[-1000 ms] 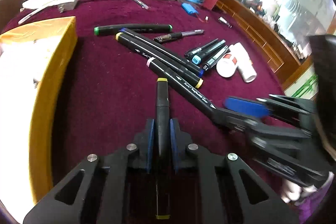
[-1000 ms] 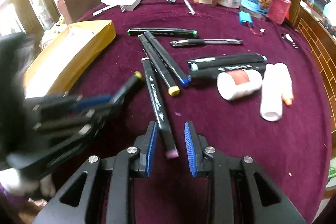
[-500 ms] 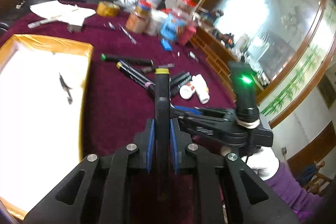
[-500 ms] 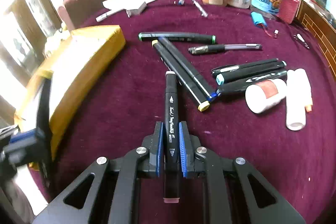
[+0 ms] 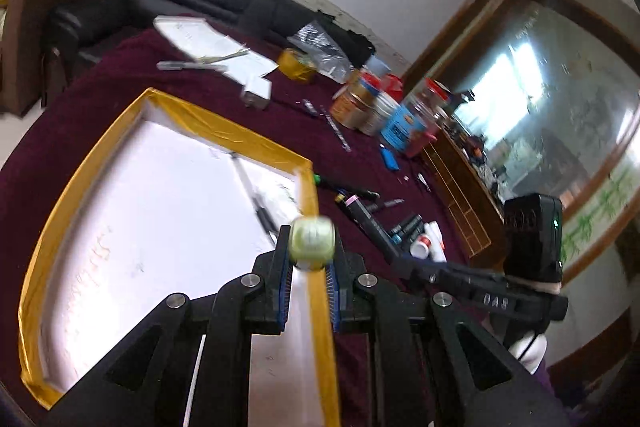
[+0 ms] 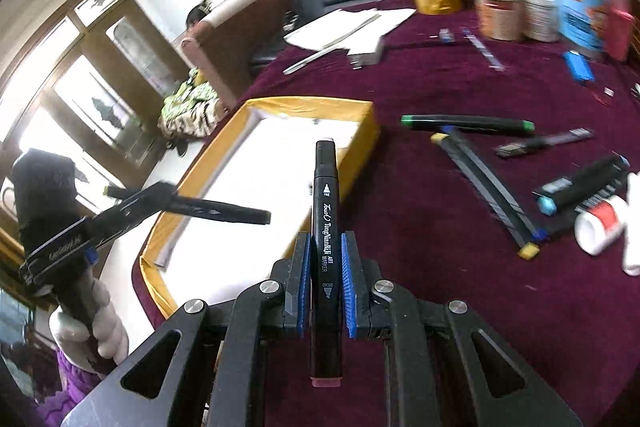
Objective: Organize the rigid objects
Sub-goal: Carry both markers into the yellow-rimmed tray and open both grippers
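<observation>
Carrying markers to the yellow-edged box (image 6: 362, 115), the left gripper (image 5: 310, 267) clamps a yellow-capped marker (image 5: 312, 239) above it and the right gripper (image 6: 325, 267) grips a pink-capped marker (image 6: 326, 227) nearby, so each likely needs lowering inside and releasing.

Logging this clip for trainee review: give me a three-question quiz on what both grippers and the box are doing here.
1. True or false: the right gripper is shut on a marker.
2. What does the left gripper hold? A) tape B) marker C) bottle
3. Fill in: the left gripper's marker is poised over the yellow-edged ____.

Key: 1 true; 2 B; 3 box.
</observation>
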Action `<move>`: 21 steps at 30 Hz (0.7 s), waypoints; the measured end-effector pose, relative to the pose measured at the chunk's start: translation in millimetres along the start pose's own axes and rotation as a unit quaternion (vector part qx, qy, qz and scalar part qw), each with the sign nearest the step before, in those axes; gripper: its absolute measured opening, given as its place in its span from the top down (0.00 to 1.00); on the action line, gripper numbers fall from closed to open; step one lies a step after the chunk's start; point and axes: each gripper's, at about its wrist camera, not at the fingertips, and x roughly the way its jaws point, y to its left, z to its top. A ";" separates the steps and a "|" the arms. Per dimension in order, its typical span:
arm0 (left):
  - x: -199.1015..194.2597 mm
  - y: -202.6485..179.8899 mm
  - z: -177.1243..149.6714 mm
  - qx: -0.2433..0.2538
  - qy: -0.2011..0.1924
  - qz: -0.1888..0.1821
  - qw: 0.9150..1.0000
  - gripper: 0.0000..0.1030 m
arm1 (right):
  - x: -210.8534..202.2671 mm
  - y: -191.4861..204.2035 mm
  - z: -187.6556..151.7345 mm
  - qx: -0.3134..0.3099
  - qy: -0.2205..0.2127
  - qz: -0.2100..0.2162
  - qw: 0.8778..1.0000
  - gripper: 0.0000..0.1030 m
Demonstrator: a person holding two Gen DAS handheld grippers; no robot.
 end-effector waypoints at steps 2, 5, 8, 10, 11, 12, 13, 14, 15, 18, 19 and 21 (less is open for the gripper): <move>14.0 15.2 7.1 -0.017 0.025 -0.004 1.000 0.88 | 18.4 11.7 7.3 0.000 0.014 0.009 1.000 0.87; 43.3 38.6 17.7 -0.038 0.067 0.011 0.997 0.88 | 50.6 24.5 18.7 0.007 0.038 0.013 0.999 0.87; 64.4 58.3 27.5 -0.065 0.088 0.012 0.994 0.87 | 81.5 32.7 28.2 0.012 0.057 0.000 0.998 0.87; 72.2 66.1 34.9 -0.079 0.093 0.010 0.992 0.86 | 99.9 36.7 35.5 0.012 0.061 -0.016 0.998 0.87; 76.9 67.6 38.8 -0.080 0.094 0.014 0.992 0.86 | 108.0 37.5 38.6 0.013 0.063 -0.023 0.998 0.87; 81.7 68.1 42.5 -0.077 0.093 0.022 0.992 0.86 | 116.7 38.0 42.1 0.016 0.065 -0.029 0.997 0.87; 84.0 68.1 44.4 -0.076 0.092 0.027 0.993 0.86 | 122.0 37.4 44.5 0.017 0.066 -0.034 0.997 0.87; 89.1 68.3 47.7 -0.077 0.092 0.033 0.992 0.86 | 126.8 38.0 46.8 0.018 0.067 -0.039 0.997 0.87; 91.7 69.0 48.8 -0.078 0.092 0.039 0.992 0.86 | 131.8 38.6 49.0 0.017 0.068 -0.045 0.996 0.87; 100.6 77.8 51.9 -0.089 0.089 0.050 0.991 0.75 | 139.2 39.5 53.1 0.013 0.066 -0.061 0.996 0.87; 101.0 82.4 52.3 -0.097 0.090 0.047 0.990 0.70 | 137.9 39.0 53.5 0.014 0.062 -0.065 0.996 0.87; 101.7 87.9 51.1 -0.108 0.090 0.044 0.989 0.60 | 137.6 38.1 54.1 0.014 0.057 -0.069 0.996 0.84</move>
